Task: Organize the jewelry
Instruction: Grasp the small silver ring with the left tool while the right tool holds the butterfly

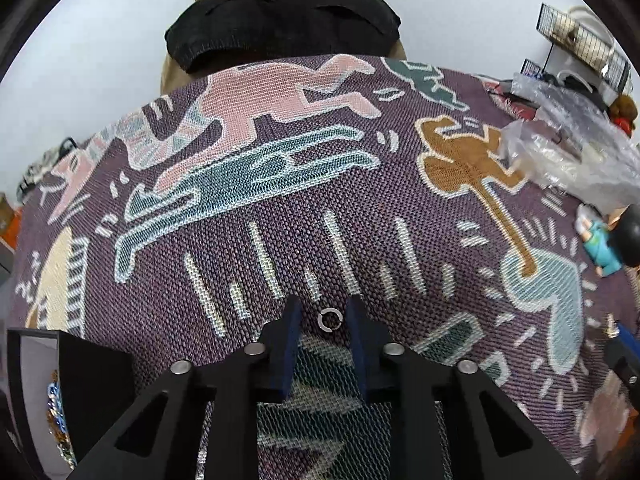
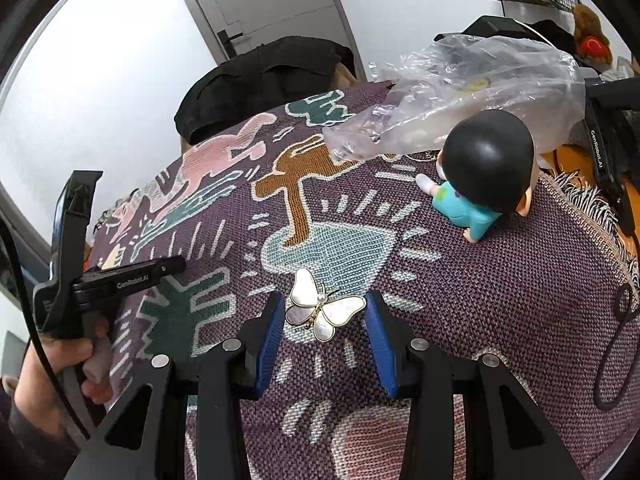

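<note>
A small silver ring (image 1: 330, 319) lies on the patterned woven cloth (image 1: 400, 184), between the blue pads of my left gripper (image 1: 325, 309), which is open around it without touching. A pearl-white butterfly brooch with gold edges (image 2: 322, 309) lies on the cloth (image 2: 500, 300) between the blue pads of my right gripper (image 2: 325, 308), which is open around it. The left gripper also shows in the right wrist view (image 2: 120, 276), held by a hand at the left.
A black box holding coloured jewelry (image 1: 60, 392) stands at the lower left. A crumpled clear plastic bag (image 2: 460, 88) and a black-haired figurine in blue (image 2: 480, 176) sit at the far right. A black cushion (image 1: 280, 20) lies beyond the cloth. A black cable (image 2: 616, 344) lies right.
</note>
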`<state>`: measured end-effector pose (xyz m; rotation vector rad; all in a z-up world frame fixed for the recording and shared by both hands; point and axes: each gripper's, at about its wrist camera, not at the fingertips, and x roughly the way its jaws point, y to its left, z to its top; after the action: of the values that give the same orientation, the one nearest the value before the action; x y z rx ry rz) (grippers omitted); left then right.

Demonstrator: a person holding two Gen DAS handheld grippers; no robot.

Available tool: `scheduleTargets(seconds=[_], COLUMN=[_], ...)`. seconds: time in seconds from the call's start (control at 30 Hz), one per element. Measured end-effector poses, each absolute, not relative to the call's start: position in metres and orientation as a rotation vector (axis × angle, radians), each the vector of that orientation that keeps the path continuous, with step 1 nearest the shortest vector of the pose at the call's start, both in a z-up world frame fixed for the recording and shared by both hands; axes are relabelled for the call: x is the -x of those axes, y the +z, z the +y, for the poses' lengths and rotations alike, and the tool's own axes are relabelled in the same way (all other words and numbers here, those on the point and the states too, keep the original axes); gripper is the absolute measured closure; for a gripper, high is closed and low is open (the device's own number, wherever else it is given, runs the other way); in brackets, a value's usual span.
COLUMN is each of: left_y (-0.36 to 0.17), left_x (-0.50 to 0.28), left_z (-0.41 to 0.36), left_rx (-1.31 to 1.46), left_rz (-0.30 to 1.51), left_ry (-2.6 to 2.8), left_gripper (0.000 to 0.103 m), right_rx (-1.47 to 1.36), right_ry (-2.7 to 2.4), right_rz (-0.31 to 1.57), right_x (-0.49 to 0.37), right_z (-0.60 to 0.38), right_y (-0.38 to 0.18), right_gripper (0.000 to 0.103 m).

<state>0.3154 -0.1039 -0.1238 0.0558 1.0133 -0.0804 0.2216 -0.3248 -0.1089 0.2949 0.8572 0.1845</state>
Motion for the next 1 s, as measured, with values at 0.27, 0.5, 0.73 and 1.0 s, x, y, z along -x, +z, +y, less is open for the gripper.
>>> scheduleTargets(seconds=[0.27, 0.5, 0.73, 1.0], left_y=[-0.100, -0.064, -0.039, -0.026], left_x=[-0.298, -0.277, -0.250, -0.225], left_z=[-0.095, -0.083, -0.050, -0.001], left_rx=[-0.048, -0.050, -0.037, -0.014], left_rz=[0.974, 0.915, 0.856, 0.816], left_ry=[-0.083, -0.107, -0.106, -0.051], left_gripper=[0.089, 0.089, 0.089, 0.089], right_rx=[-0.276, -0.257, -0.228, -0.199], right_ry=[0.198, 0.227, 0.255, 0.281], right_rz=[0.845, 0.826, 0.797, 0.789], right_x=[-0.219, -0.216, -0.211, -0.207], right_z=[-0.315, -0.293, -0.273, -0.254], right_y=[-0.103, -0.093, -0.078, -0.074], right_gripper=[0.062, 0.062, 0.062, 0.062])
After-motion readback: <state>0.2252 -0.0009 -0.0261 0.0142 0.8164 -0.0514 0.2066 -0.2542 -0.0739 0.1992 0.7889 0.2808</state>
